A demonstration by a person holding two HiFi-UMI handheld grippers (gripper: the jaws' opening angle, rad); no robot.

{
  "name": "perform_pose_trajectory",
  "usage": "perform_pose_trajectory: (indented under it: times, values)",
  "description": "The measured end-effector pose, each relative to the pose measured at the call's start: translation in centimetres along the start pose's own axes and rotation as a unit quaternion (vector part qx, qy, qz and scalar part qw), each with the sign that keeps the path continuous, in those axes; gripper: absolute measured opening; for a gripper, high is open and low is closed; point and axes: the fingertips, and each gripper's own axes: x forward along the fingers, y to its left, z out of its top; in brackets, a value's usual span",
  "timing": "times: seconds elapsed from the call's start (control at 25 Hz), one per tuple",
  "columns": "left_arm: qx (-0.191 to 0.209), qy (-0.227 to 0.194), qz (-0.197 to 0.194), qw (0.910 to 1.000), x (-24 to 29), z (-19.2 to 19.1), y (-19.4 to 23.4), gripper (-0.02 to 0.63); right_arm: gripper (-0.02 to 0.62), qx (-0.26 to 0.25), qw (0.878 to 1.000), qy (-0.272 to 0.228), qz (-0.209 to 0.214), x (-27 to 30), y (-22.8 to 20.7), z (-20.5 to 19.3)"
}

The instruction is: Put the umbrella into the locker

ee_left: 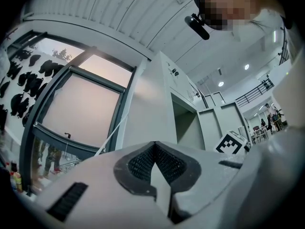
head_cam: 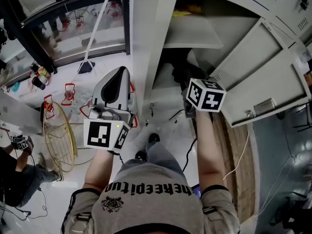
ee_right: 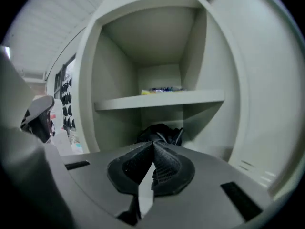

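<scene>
Since umbrella (ee_right: pixel 159 131) already lies inside locker (ee_right: pixel 209 56), lower compartment, at back: right claw (ee_right: pixel 153 143) pressed together, empty, just outside locker mouth, umbrella straight ahead beyond tips. Long axis unclear, bunched. Left claw (ee_left: pixel 153 145) together, empty, aimed beside locker; right hand nearer.

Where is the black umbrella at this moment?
In the right gripper view, at centre, the black umbrella lies inside the open pale grey metal locker, in the lower compartment beneath the shelf.
</scene>
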Motion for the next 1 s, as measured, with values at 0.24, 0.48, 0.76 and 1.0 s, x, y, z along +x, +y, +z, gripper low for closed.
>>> perform_pose_trajectory:
  times: [0.24, 0.48, 0.76, 1.0]
  values:
    - [0.001, -0.001, -0.016, 0.9999, 0.1, 0.5, -1.4, 0.003, 0.002, -0.01, 0.999, -0.048, -0.015, -3.1, 0.1, 1.4]
    - [0.0, -0.003, -0.021, 0.9998, 0.4, 0.6, -2.2, 0.003, 0.002, -0.023, 0.995, -0.091, -0.02, -6.1, 0.8, 2.5]
    - [-0.003, -0.005, -0.023, 0.9997, 0.6, 1.0, -3.9, 0.003, 0.002, -0.026, 0.99, -0.14, -0.019, -9.8, 1.2, 3.7]
    - [-0.004, -0.01, -0.022, 0.9997, 0.4, 1.5, -5.4, 0.003, 0.002, -0.029, 0.985, -0.172, -0.013, -13.0, 0.9, 4.5]
